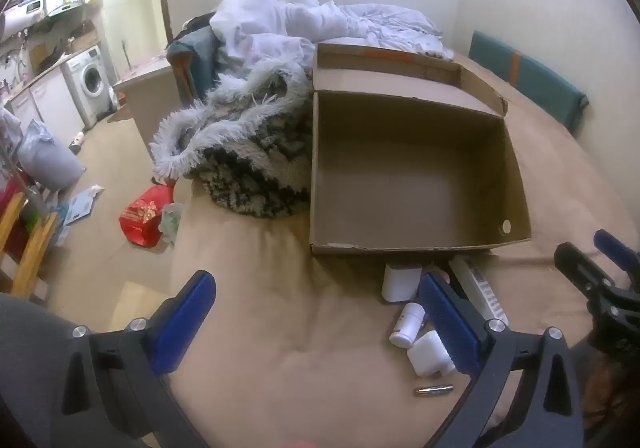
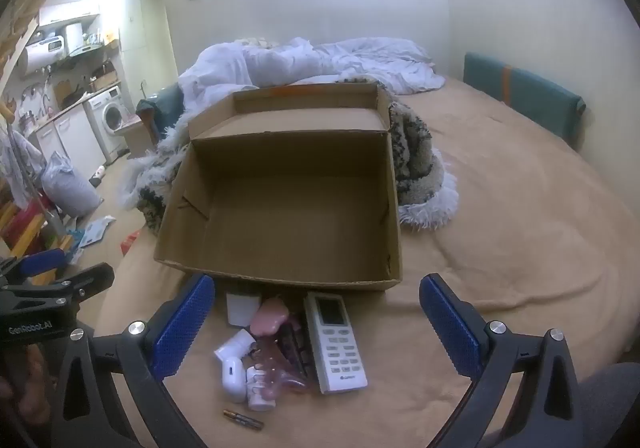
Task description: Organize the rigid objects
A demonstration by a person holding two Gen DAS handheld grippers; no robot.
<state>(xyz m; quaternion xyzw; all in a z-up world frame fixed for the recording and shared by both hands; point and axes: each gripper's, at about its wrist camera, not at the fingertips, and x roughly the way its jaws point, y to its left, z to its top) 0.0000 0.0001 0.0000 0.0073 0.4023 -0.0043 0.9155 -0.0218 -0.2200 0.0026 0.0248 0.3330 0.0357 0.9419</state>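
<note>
The small things I have to sort lie in a loose heap on the bed point(image 2: 500, 232), just in front of the near wall of the open cardboard box point(image 2: 280, 280). In the right wrist view I can pick out a white remote control point(image 2: 335, 340) lying lengthwise at the right of the heap, a dark comb-like piece point(image 2: 294, 344) beside it, a pink object point(image 2: 272, 314), a white cup-shaped container point(image 2: 242, 308) close to the box wall, two small white bottles point(image 2: 232, 368) and, nearest to me, a single battery point(image 2: 243, 419) lying apart from the rest. The box has nothing visible inside it, and its far flap stands up.

My right tongs point(image 2: 318, 328) are spread wide, tilted down over the heap; the remote and bottles show between the blue pads, which touch nothing. My left tongs point(image 1: 316, 328) are just as wide and hold nothing either; from that side the heap sits by the right-hand pad, with the battery point(image 1: 434, 391) on the bedcover below it.

Behind the box lie a shaggy black-and-white blanket point(image 1: 248, 152) and a crumpled white duvet point(image 2: 320, 60). Along the wall on the far right is a teal cushion point(image 2: 524, 96). Off the bed to the left I see a red bag point(image 1: 144, 220) on the floor and a washing machine point(image 1: 90, 78) under a cluttered kitchen counter point(image 1: 40, 74).
</note>
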